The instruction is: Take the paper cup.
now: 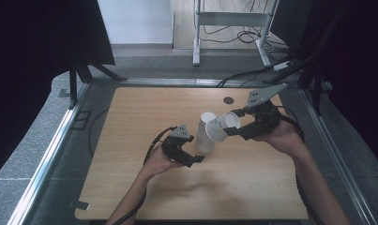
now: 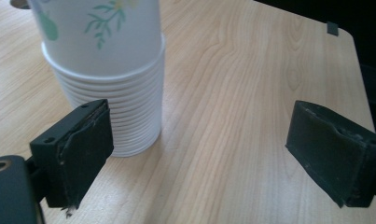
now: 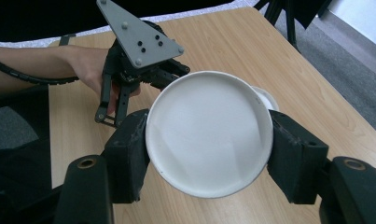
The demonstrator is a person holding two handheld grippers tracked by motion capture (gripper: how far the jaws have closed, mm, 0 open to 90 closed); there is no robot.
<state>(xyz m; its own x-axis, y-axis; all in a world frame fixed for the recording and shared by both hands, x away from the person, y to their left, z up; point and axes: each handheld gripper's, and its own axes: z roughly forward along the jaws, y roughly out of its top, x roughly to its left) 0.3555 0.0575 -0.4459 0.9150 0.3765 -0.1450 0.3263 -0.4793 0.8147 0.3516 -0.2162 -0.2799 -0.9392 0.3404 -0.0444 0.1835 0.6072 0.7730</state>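
Plenty of bare wooden table (image 1: 252,178) lies around the ribbed paper cup stack (image 1: 204,136) at its middle. The left gripper (image 2: 199,154) gapes wide beside it; the right gripper (image 3: 209,154) clamps a smooth white cup (image 3: 209,133) just above the stack.

No words, brand names or numbers can be read anywhere. The nearest thing to a mark is a printed pattern of green leaves and a small yellow flower on the top paper cup (image 2: 99,35) of the stack of paper cups (image 2: 120,109).
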